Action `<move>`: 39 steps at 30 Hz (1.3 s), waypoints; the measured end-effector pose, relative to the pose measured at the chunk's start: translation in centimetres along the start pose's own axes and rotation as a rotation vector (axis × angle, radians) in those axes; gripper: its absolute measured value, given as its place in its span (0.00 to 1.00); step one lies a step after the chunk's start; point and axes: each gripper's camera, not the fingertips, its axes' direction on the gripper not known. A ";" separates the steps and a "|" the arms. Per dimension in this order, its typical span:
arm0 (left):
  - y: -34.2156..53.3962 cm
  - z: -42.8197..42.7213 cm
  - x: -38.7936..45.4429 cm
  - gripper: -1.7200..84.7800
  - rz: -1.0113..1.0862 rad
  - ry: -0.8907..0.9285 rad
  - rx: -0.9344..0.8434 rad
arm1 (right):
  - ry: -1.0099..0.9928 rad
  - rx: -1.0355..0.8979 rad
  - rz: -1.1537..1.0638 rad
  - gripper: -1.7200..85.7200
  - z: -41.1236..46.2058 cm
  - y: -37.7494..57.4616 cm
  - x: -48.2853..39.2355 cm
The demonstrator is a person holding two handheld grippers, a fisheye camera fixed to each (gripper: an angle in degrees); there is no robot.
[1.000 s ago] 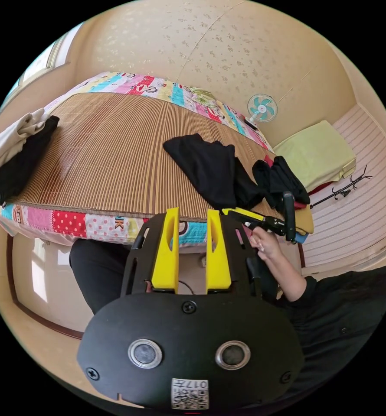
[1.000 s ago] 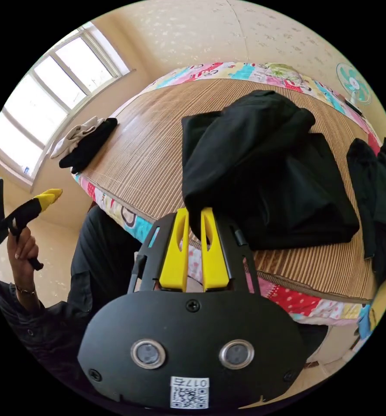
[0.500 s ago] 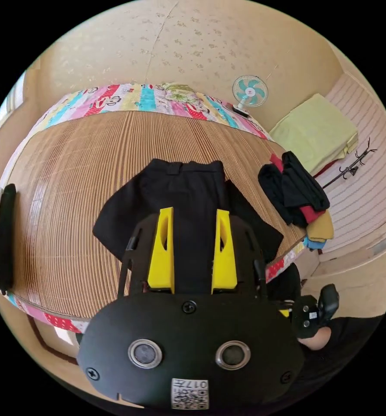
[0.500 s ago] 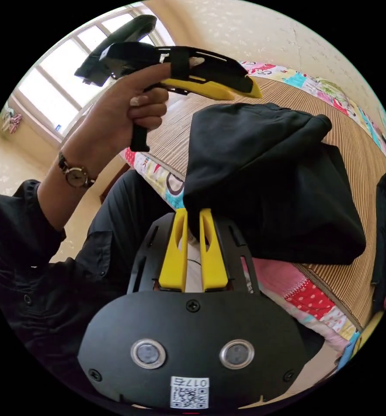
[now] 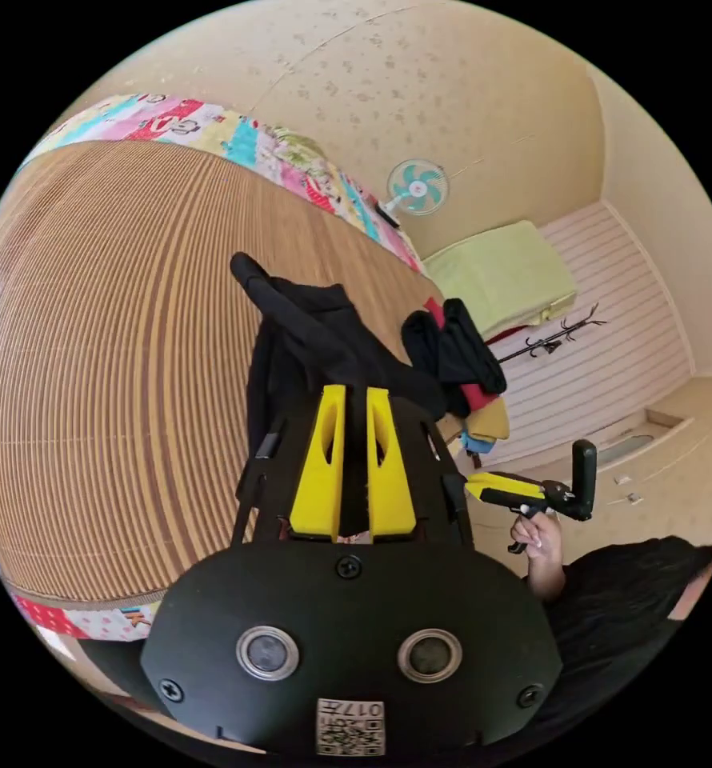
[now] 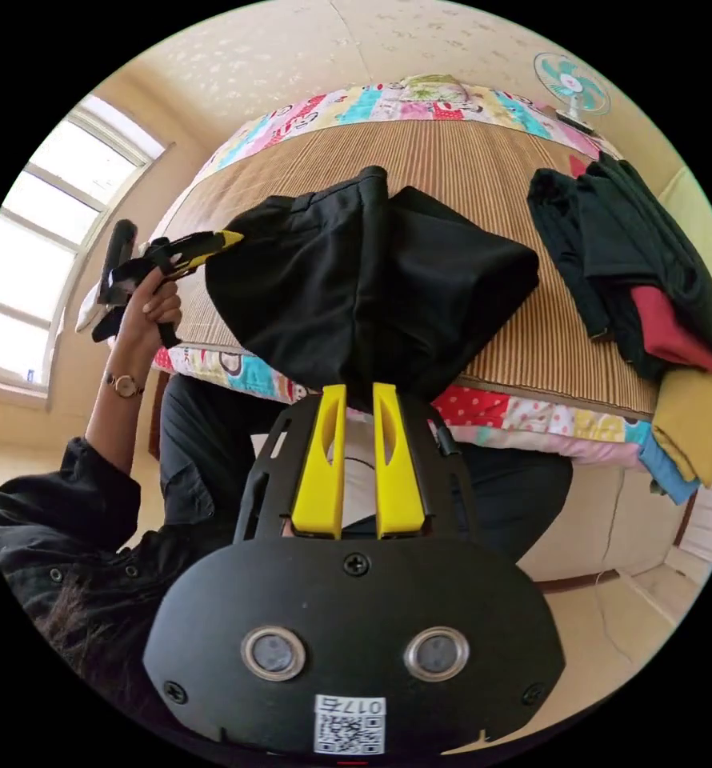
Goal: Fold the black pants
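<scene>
The left gripper view looks out from just behind its own yellow jaws, close over the bamboo mat [image 5: 92,360], facing along the bed toward the wall with the fan [image 5: 418,186]. The right gripper view sits behind its own jaws off the bed's near edge, facing across the mat [image 6: 484,172] toward the same fan [image 6: 572,80]. Both take in the mat, the black pants [image 5: 316,336] [image 6: 372,272], and the pile of clothes [image 5: 460,360] [image 6: 652,288] beside them.
</scene>
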 end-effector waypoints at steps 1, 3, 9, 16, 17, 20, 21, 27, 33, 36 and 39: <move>1.4 -0.5 3.0 0.08 0.065 0.026 0.050 | 0.043 0.059 0.049 0.10 -2.0 -0.2 0.2; 3.3 -0.4 7.5 0.08 0.172 0.016 0.093 | 0.072 0.215 0.084 0.11 -5.8 -0.2 0.1; 6.3 4.0 15.1 0.08 0.329 -0.116 0.055 | -0.380 0.289 -0.079 0.26 -8.4 -5.0 0.0; 8.5 3.0 16.0 0.08 0.429 -0.090 -0.022 | -0.295 0.068 -0.022 0.10 -0.4 -8.1 3.0; 8.5 2.0 15.5 0.08 0.423 -0.064 0.001 | -0.249 0.134 -0.034 0.09 -1.6 -6.5 3.1; 7.2 -3.2 10.8 0.10 0.271 -0.041 0.143 | -0.247 0.235 -0.032 0.07 -4.5 -2.2 4.5; 6.0 -4.6 8.2 0.12 0.177 -0.077 0.175 | -0.259 0.247 -0.032 0.07 -5.0 -1.4 4.9; -2.9 1.1 -3.1 0.22 -0.119 0.129 -0.105 | -0.190 0.283 -0.142 0.05 -8.9 3.5 4.3; -1.6 4.4 -2.4 0.06 -0.206 0.264 -0.226 | -0.122 0.364 -0.193 0.04 -16.0 6.9 3.6; -0.3 -4.3 3.5 0.04 -0.058 0.404 -0.001 | -0.061 0.470 -0.256 0.04 -23.2 9.8 3.0; 0.1 -15.2 11.7 0.04 0.187 0.383 0.244 | -0.041 0.655 -0.330 0.05 -32.2 13.1 2.2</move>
